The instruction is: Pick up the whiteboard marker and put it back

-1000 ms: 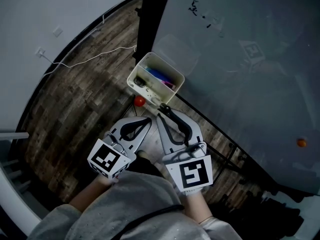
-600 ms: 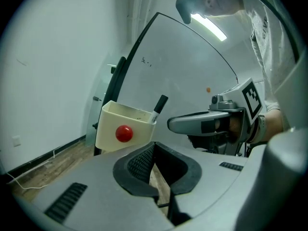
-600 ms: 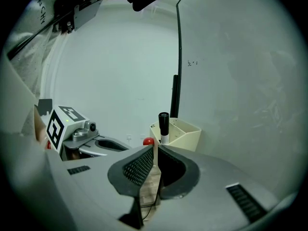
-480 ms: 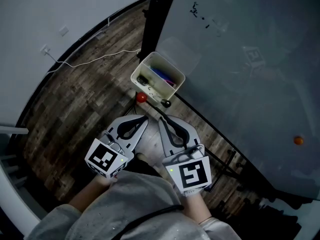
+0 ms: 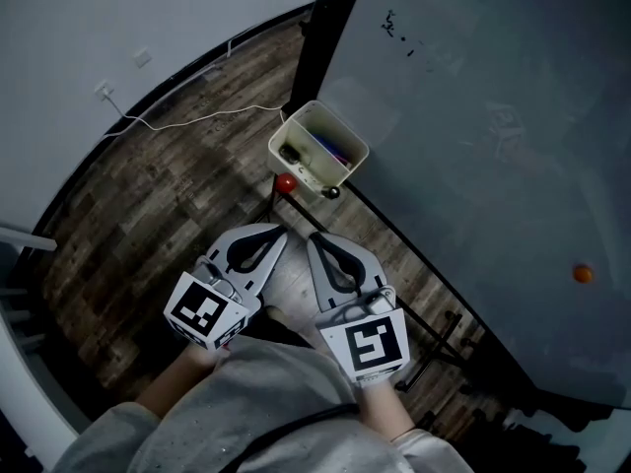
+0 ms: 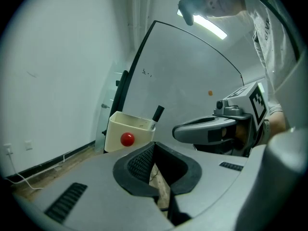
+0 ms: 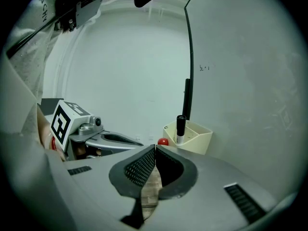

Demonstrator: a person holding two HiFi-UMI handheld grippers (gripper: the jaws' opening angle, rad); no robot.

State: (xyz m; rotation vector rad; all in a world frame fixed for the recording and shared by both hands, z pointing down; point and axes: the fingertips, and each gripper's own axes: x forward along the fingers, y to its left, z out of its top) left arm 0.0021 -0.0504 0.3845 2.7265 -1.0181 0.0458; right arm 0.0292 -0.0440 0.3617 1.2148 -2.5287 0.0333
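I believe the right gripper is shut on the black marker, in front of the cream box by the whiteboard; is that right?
Not quite: the right gripper is shut, but on nothing. The right gripper view shows its jaws together with nothing between them, while the black marker stands upright in the cream box by the whiteboard.

The marker stands in the bin, its lower half hidden behind the wall. In the head view the bin's other contents are too small to tell, perhaps more pens. The scribble on the board cannot be read. The board runs off the top and right edges.
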